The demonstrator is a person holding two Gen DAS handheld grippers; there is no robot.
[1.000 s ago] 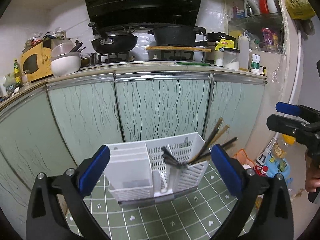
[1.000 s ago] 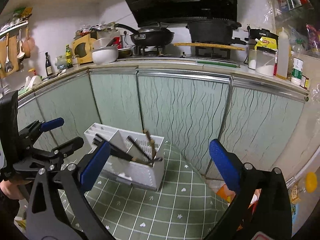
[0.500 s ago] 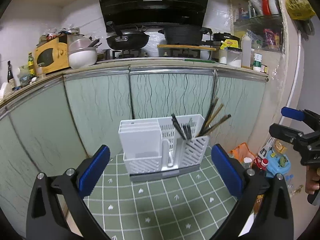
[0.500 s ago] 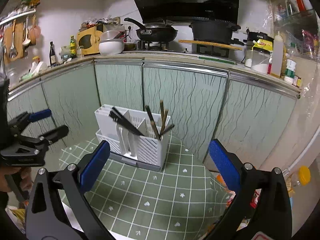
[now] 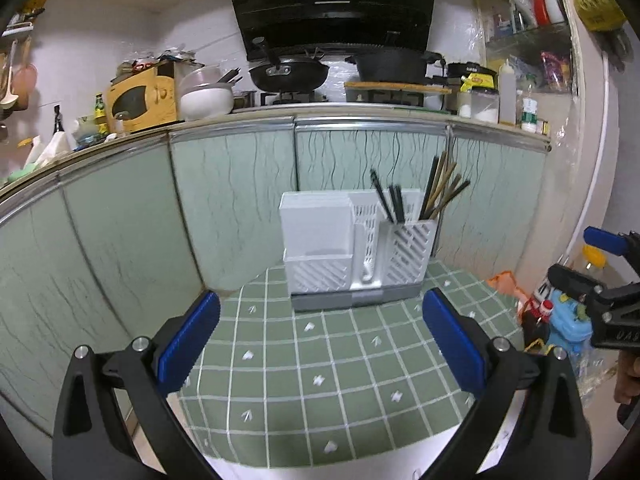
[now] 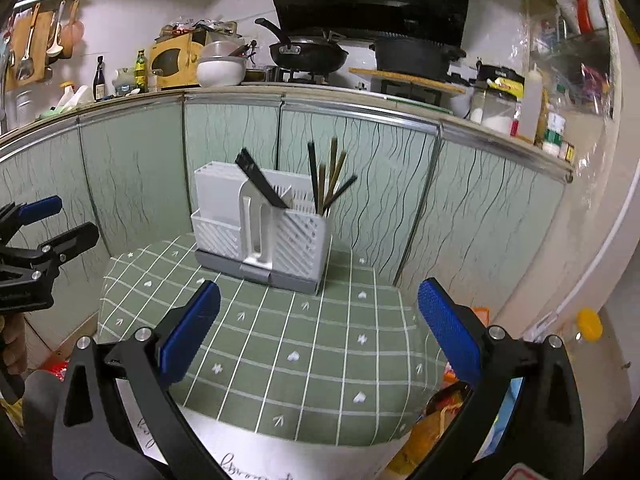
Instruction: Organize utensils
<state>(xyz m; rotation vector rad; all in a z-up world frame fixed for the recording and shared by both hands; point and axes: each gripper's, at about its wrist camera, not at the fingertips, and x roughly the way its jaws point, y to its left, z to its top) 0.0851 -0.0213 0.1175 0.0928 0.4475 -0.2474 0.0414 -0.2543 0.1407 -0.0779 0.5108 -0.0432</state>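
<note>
At the far edge of the green checked tablecloth [image 5: 320,380], right up against the pale green cabinet doors [image 5: 232,200], the white utensil holder [image 5: 352,248] sits upright on its grey base. Left section is a closed solid-front box. Middle slotted section holds black chopsticks [image 5: 390,202] leaning left. Right slotted section holds a bundle of wooden chopsticks [image 5: 440,190] fanned up and to the right. Right wrist view shows the same layout: holder [image 6: 260,228] upright, black chopsticks [image 6: 260,180] tilted left, wooden bundle [image 6: 330,178] near-vertical in the end compartment.

Left gripper [image 5: 320,344]: jaws spread wide, blue pads well apart, nothing between them. It hangs over the near part of the cloth, well short of the holder, not touching anything.

Right gripper [image 6: 318,334]: same state, jaws wide apart, empty, over the near half of the cloth, clear of the holder.

Each gripper shows in the other's view at the frame edge: right one at [image 5: 600,280], left one at [image 6: 36,248], both off to the sides of the table.

Background: countertop [image 5: 360,114] with a black wok [image 5: 288,74], black pot [image 5: 390,66], white bowl [image 5: 206,98], yellow microwave [image 5: 142,98].
</note>
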